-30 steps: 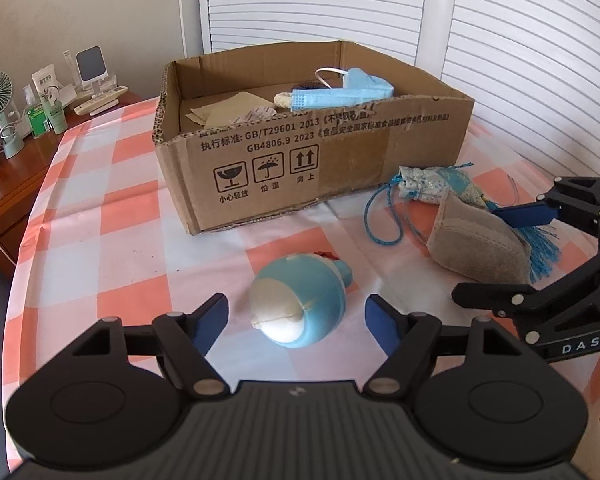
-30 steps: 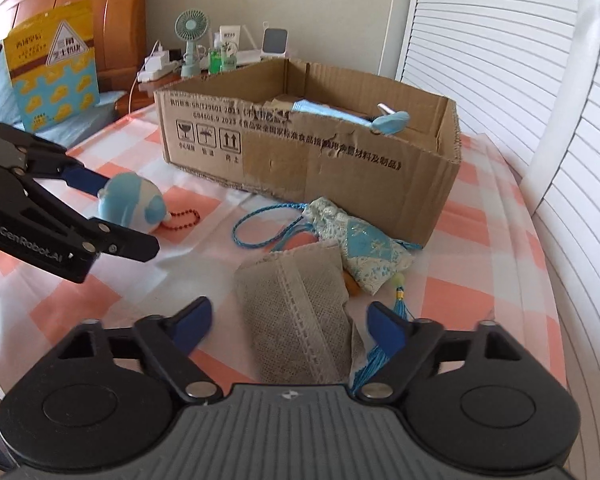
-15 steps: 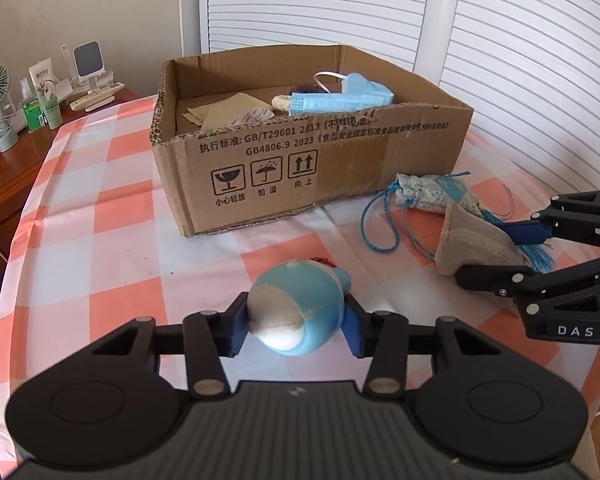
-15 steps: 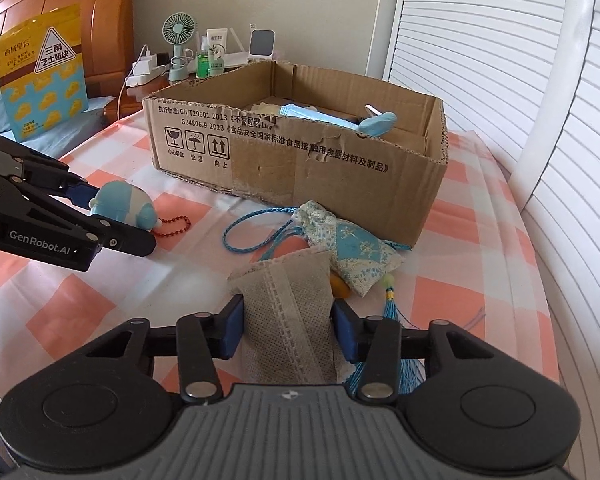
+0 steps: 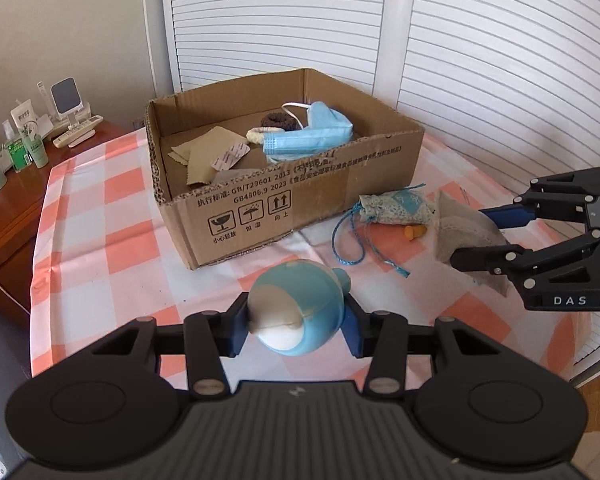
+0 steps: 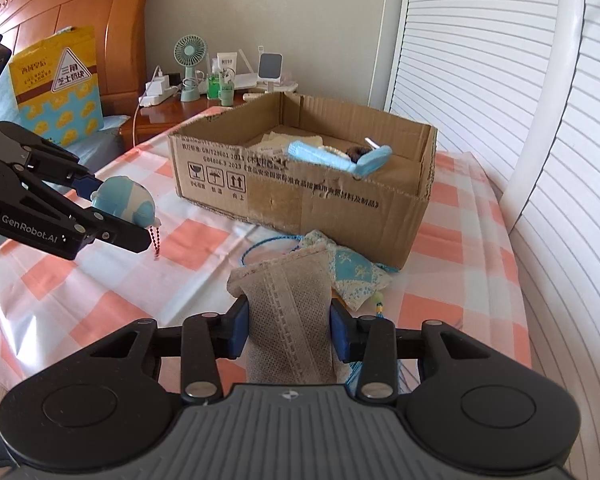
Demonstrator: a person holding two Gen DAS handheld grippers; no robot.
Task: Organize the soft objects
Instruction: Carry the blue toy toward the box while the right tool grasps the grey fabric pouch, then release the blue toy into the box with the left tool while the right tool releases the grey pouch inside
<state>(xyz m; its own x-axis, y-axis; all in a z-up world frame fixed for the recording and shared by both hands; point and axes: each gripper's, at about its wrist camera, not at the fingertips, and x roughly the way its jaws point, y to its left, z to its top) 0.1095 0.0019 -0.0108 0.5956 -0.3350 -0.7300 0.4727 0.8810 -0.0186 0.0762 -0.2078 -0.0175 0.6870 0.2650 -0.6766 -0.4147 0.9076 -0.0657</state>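
Note:
My left gripper (image 5: 296, 326) is shut on a blue and white plush toy (image 5: 296, 312) and holds it above the table; the toy also shows in the right wrist view (image 6: 126, 202), its red bead chain hanging. My right gripper (image 6: 290, 330) is shut on a grey fabric mask (image 6: 288, 320), lifted off the cloth, also seen in the left wrist view (image 5: 466, 232). The open cardboard box (image 5: 300, 196) holds a blue face mask (image 5: 308, 138), a dark scrunchie and tan cloths. A floral pouch (image 5: 396, 208) with a blue cord lies beside the box.
The table has an orange and white checked cloth (image 5: 100, 208). A wooden bedside table (image 6: 204, 100) holds a small fan, bottles and a charger. White slatted doors (image 5: 500, 60) stand behind the box. A small orange piece (image 5: 414, 233) lies by the pouch.
Both grippers closed, the left on the plush toy and the right on the grey mask, then both lifted their objects off the table.

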